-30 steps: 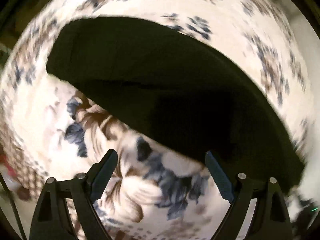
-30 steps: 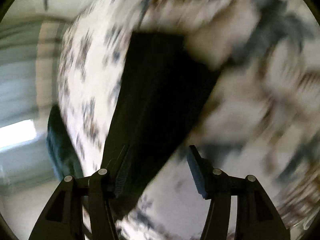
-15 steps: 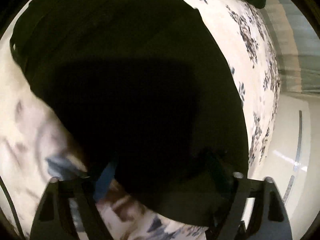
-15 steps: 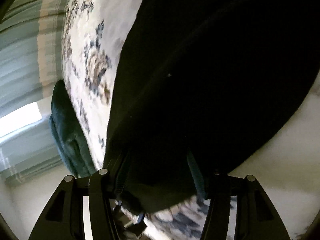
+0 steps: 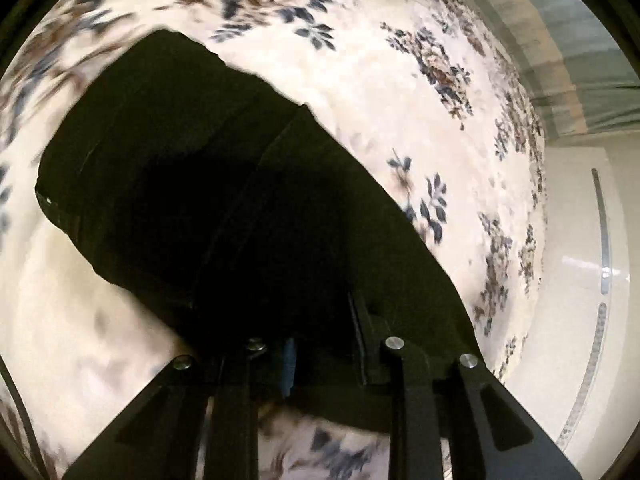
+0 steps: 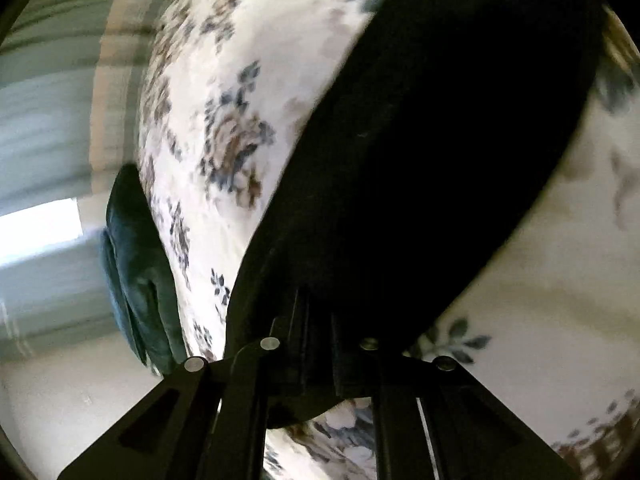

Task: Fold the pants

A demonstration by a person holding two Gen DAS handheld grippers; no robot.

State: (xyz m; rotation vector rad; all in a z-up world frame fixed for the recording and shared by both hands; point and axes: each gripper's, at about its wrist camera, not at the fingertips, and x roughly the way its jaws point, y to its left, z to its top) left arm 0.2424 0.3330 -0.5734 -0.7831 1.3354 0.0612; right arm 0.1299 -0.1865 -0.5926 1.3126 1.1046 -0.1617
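Both my tools are clamped on one end of the black fabric pants (image 5: pixel 224 184): left tool (image 5: pixel 320 356), right tool (image 6: pixel 320 344). Their long axis runs straight away across the floral-quilted bed (image 5: pixel 400 80).

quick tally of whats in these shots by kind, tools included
black pants: 1
floral bedspread: 1
dark green cushion: 1
tools: 2, left tool and right tool, each shut on the pants
total: 5
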